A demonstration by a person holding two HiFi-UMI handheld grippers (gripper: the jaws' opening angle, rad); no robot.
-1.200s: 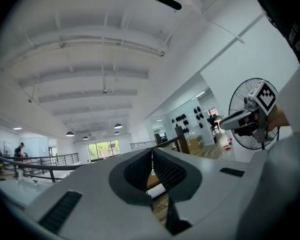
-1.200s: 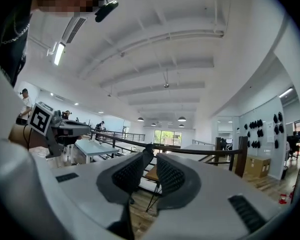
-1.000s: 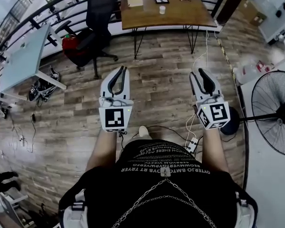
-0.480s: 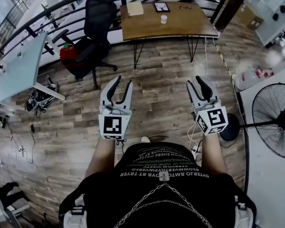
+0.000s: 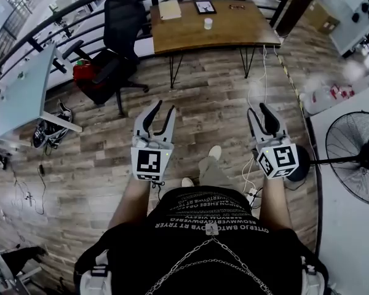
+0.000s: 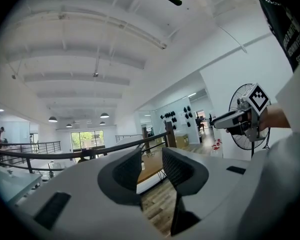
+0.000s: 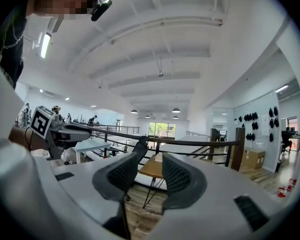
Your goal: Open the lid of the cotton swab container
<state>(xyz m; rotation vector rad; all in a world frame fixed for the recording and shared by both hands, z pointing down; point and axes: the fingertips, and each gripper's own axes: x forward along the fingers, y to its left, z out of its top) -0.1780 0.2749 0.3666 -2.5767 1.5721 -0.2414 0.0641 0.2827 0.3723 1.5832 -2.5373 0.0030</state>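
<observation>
Wooden floor [image 5: 215, 103] stretches between the person and the work. The left gripper [image 5: 163, 107] has just been opening and stands half wide, nothing between its jaws. The container [image 5: 208, 23], seemingly the small white pot, sits on the table [image 5: 246, 26] well ahead, too small to judge its lid. The right gripper [image 5: 259, 109] has also been opening, empty. Walk up close first; then pin the pot with one gripper and lift the lid with the other.
</observation>
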